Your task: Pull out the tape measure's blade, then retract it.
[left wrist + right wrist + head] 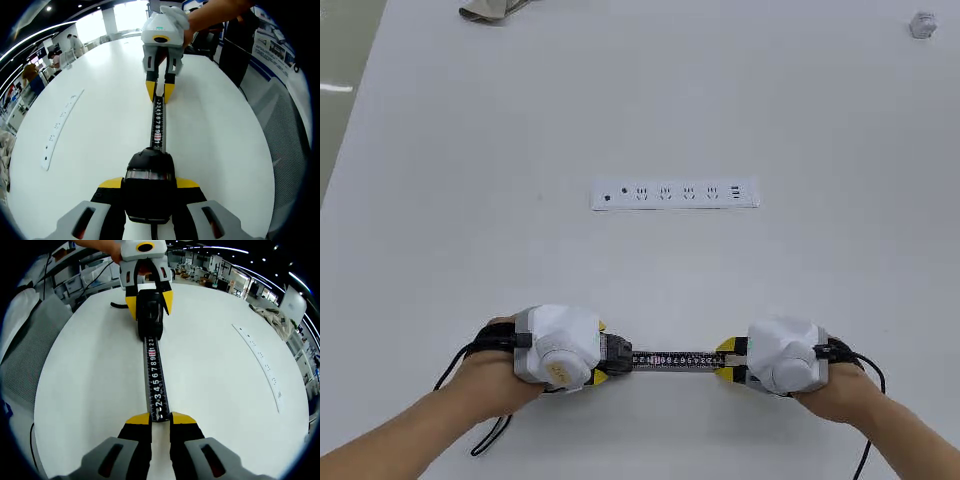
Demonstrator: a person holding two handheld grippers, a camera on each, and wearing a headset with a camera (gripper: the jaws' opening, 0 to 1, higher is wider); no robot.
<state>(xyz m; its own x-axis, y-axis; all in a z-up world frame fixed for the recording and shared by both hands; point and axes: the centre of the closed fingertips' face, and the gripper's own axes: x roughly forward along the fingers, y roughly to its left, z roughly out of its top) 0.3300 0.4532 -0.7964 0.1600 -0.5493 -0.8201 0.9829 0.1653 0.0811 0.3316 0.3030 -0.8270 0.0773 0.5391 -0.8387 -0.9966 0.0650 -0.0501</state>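
Note:
A black tape measure case (150,187) sits clamped between the yellow-tipped jaws of my left gripper (150,182), low over the white table. Its black blade (157,122) with white numerals runs straight out to my right gripper (160,92), which is shut on the blade's end. In the right gripper view the blade (156,382) reaches from my right gripper (160,417) to the case (150,312) held by the left gripper (149,302). In the head view the left gripper (600,360), the blade (675,358) and the right gripper (725,360) lie in one line near the front edge.
A white power strip (675,193) lies flat mid-table beyond the grippers. A small grey object (922,25) rests at the far right, and a bundle of cloth (490,10) at the far edge. Black cables (480,440) trail from both grippers. People stand in the background of the left gripper view.

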